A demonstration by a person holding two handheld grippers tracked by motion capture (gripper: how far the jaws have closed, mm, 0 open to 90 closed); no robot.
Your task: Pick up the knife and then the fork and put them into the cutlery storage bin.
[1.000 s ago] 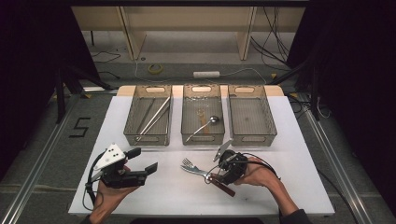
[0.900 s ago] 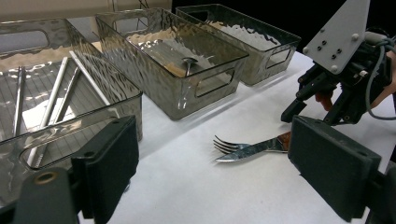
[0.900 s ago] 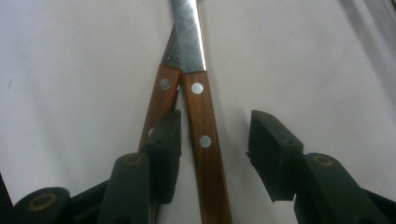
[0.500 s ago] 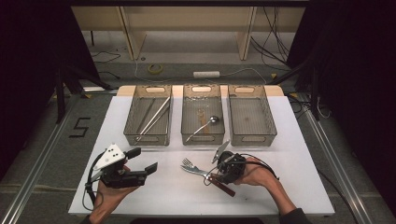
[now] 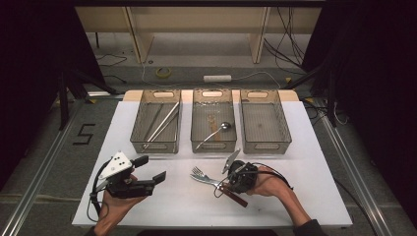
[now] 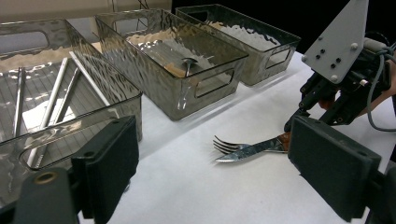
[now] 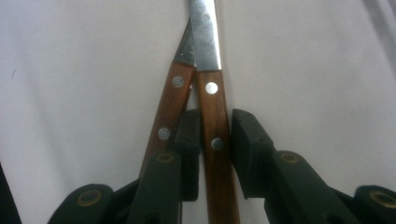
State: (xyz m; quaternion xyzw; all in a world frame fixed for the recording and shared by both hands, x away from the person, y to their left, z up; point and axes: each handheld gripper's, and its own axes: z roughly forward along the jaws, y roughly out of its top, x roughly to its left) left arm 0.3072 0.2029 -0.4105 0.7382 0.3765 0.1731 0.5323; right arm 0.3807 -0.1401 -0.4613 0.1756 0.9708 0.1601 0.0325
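- My right claw point(image 7: 215, 140) has been closing — black pads flank one riveted wooden handle point(image 7: 216, 140), a gap showing on one side.
- Left claw point(image 6: 212, 172) gapes wide over the white worktop point(image 6: 196, 186).

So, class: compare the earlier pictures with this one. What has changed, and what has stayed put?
The right gripper has just been closing its jaws around one wooden-handled utensil; a slight gap remains. The left gripper, the wooden-handled fork and the three clear bins are unchanged.

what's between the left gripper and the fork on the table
Nothing: in the high view, only bare white table lies between the left gripper and the fork. The left gripper view shows the same empty stretch in front of the fork.
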